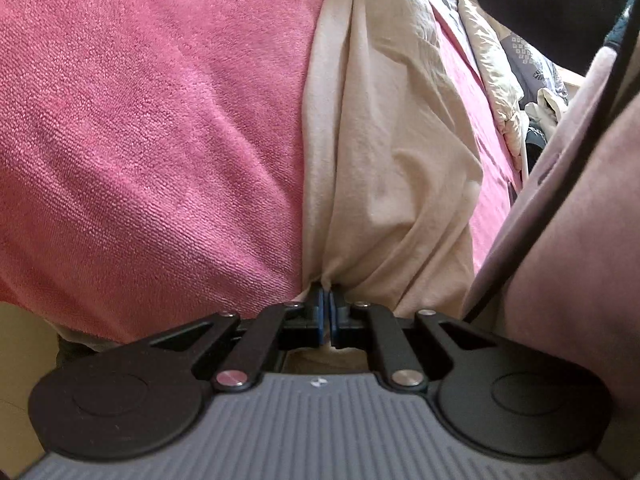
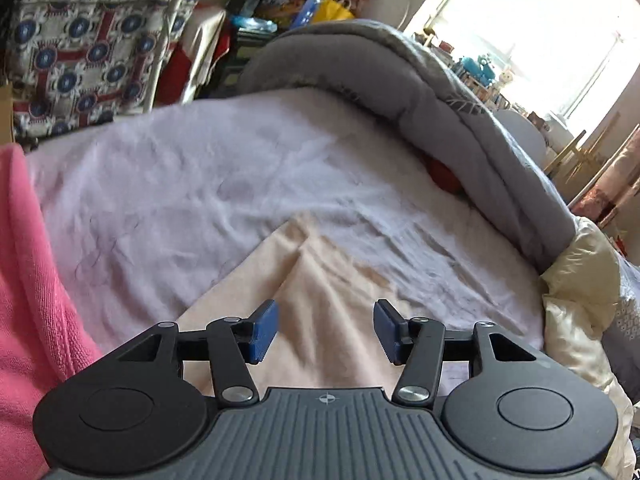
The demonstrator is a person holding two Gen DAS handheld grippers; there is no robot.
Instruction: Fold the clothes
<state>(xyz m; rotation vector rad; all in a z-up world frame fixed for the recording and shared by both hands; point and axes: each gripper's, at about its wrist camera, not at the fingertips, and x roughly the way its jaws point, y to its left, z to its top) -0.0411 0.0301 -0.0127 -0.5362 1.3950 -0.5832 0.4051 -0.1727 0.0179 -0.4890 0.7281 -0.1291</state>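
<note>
A cream cloth garment (image 1: 384, 152) runs away from my left gripper (image 1: 325, 300) over a pink towel (image 1: 152, 132). The left gripper's blue pads are shut on a bunched edge of that garment. In the right wrist view the same cream garment (image 2: 320, 304) lies flat on a pale lilac sheet (image 2: 200, 184). My right gripper (image 2: 325, 330) hovers over it, open, with nothing pinched between its blue pads (image 2: 265, 330). A strip of the pink towel (image 2: 28, 280) shows at the left edge.
A folded grey blanket (image 2: 400, 76) lies along the far side of the bed, with a cream quilt (image 2: 576, 280) at the right. A patterned cushion (image 2: 80, 60) and clutter stand behind. A person's forearm (image 1: 580, 240) and a black cable (image 1: 560, 184) fill the right of the left wrist view.
</note>
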